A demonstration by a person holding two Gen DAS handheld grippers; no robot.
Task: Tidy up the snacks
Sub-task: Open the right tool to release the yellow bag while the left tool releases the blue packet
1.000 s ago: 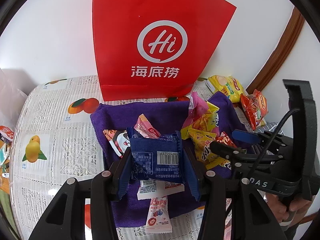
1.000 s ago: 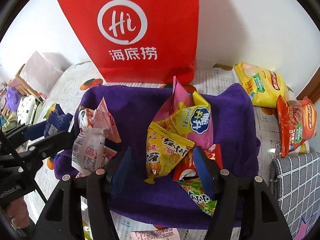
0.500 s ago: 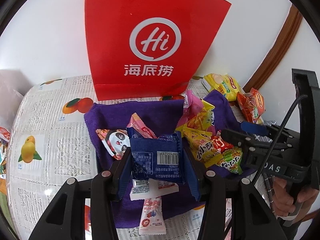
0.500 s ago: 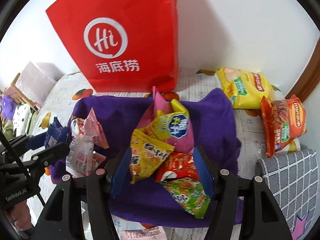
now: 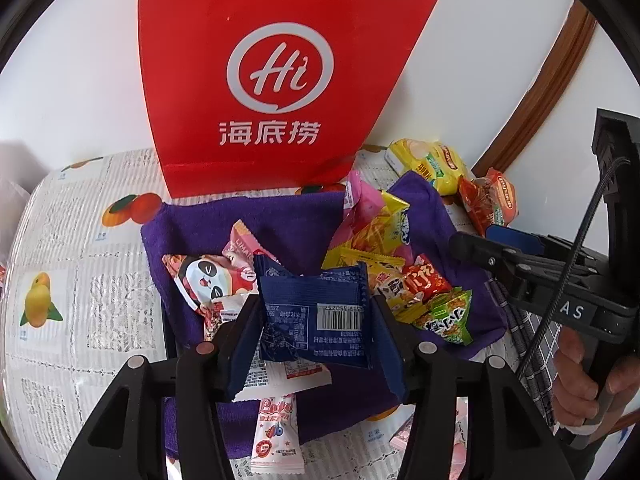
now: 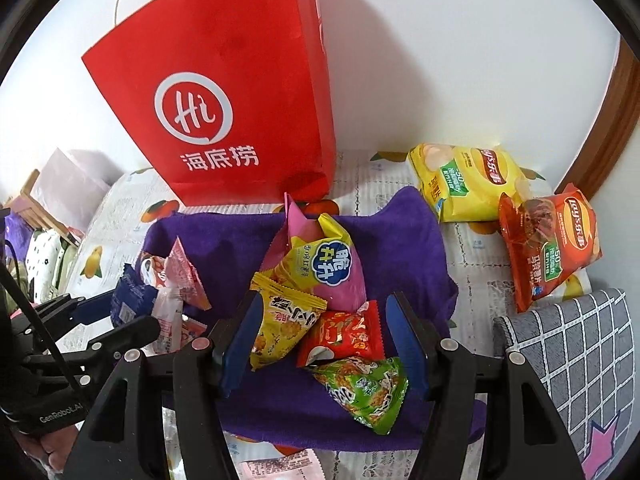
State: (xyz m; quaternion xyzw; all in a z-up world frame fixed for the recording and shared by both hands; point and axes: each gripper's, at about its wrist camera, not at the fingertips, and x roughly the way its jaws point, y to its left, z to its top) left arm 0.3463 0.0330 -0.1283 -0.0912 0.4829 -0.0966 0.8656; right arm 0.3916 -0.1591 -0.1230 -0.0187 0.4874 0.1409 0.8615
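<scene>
The left gripper (image 5: 316, 316), its jaws having just been opening, has the blue packet (image 5: 314, 312) between its pads over the purple cloth (image 5: 288, 216), and whether they still press it I cannot tell. The right gripper (image 6: 320, 336) stands apart, empty, straddling the yellow and red packets (image 6: 312, 326). Behind both stands the red paper bag (image 6: 224, 92), contents hidden.

We see a plain white wall (image 6: 460, 60) behind the bench (image 5: 80, 280), which wears a fruit-printed cloth. Brown wooden trim (image 5: 536, 96) runs up the right side, and a grey checked cushion (image 6: 576, 356) lies nearby.
</scene>
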